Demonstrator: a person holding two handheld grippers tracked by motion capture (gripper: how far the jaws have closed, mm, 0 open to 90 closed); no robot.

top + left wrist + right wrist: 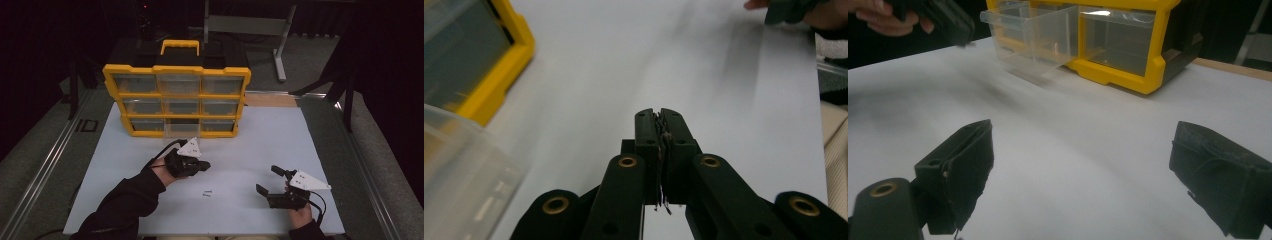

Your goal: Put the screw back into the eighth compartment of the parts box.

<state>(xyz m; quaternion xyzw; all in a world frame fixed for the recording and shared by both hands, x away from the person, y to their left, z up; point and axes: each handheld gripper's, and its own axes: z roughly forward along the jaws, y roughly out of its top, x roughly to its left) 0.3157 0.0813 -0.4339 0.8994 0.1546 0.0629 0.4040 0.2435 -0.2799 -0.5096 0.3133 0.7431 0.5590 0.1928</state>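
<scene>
While the left gripper (pixel 202 165), jaws pressed together on something thin and dark too small to identify, hangs near the yellow plastic organiser with clear drawers (pixel 177 99), its pull-out clear drawer (pixel 1035 37) juts toward the white worktop (pixel 260 145)'s near edge, long axis front-to-back. A slipping pinch could drop the piece. Two small screws (pixel 207 193) lie near that edge. The right gripper (pixel 269 181) rests spread, holding nothing.

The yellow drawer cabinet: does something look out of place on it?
Yes. On the cabinet, one clear drawer in the bottom row is pulled out over the table, while its neighbours sit flush. Two small screws lie loose near the left gripper.
</scene>
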